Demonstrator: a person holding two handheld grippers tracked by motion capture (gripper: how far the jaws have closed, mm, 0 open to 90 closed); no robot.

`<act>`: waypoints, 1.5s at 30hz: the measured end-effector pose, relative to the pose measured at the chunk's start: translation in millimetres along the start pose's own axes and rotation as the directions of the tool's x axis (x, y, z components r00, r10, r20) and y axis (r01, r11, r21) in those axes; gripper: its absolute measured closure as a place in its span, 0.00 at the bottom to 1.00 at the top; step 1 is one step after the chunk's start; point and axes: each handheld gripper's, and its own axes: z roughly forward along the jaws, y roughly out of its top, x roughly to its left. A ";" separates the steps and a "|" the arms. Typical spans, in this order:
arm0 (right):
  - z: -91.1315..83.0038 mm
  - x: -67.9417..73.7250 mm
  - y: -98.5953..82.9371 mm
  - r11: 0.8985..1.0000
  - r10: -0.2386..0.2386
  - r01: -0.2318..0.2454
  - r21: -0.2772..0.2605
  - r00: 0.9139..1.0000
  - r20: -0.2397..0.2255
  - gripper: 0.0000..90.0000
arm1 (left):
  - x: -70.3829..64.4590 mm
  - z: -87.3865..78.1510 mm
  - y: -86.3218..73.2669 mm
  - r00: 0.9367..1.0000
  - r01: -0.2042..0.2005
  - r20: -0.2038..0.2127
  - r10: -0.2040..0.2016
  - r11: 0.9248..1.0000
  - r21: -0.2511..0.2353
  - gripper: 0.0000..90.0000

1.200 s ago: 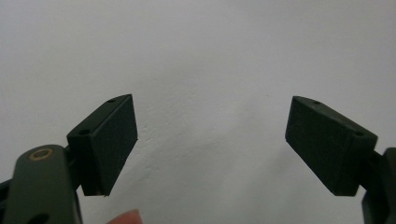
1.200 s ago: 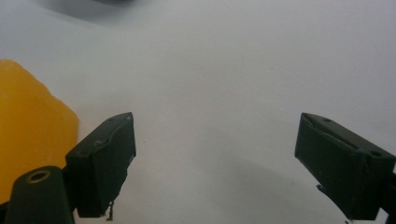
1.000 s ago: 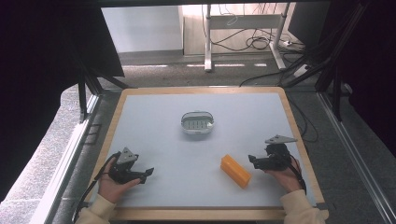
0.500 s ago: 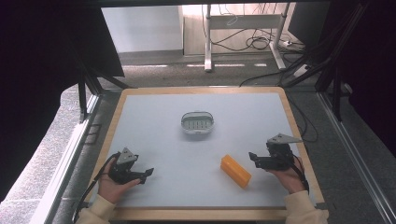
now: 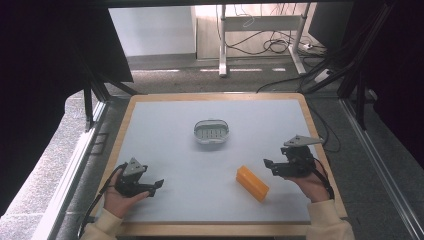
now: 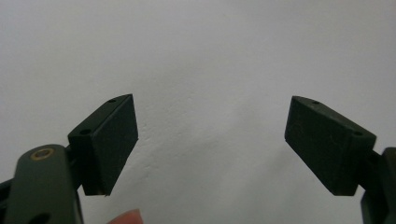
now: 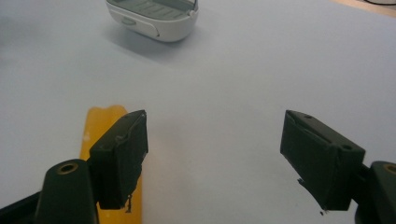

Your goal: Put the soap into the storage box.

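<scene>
Nothing has moved; right claw (image 7: 212,161) hides orange block's (image 7: 100,122) lower part.

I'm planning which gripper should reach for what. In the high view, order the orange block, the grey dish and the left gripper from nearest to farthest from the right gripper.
From the right gripper:
1. Orange block, just to its left, toward the table's near edge.
2. Grey dish, farther, mid-table.
3. Left gripper, across the table at the near left.

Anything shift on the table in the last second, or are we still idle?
Hardly anything. The right tongs crept slightly inward toward the orange block; nothing taken hold of or let go. Left tongs, block and soap dish stayed where they were, both tongs open.
</scene>
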 end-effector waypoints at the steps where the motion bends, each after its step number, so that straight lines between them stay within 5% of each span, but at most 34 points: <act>1: 0.4 0.5 2.2 1.000 0.004 -0.004 -0.002 1.000 -0.004 0.26 | -0.2 -0.3 0.0 1.000 0.000 -0.002 0.000 1.000 0.000 0.19; 12: 2.3 4.5 -1.3 0.999 -0.020 0.020 0.049 1.000 -0.010 0.27 | -0.5 -0.3 -0.3 1.000 -0.007 0.003 0.007 1.000 0.001 0.19; 19: 6.0 17.3 2.2 0.991 -0.085 0.087 0.101 0.996 -0.029 0.28 | -1.1 1.1 -0.5 1.000 -0.009 0.000 0.009 1.000 0.002 0.19; 29: 2.0 24.5 6.2 0.989 -0.097 0.102 0.111 0.994 -0.051 0.31 | -1.4 1.0 -0.5 1.000 -0.007 -0.002 0.007 1.000 0.002 0.19; 45: 15.3 49.9 8.2 0.958 -0.155 0.178 0.224 0.981 -0.120 0.36 | -2.5 0.9 -0.7 1.000 -0.008 0.009 0.008 1.000 0.002 0.19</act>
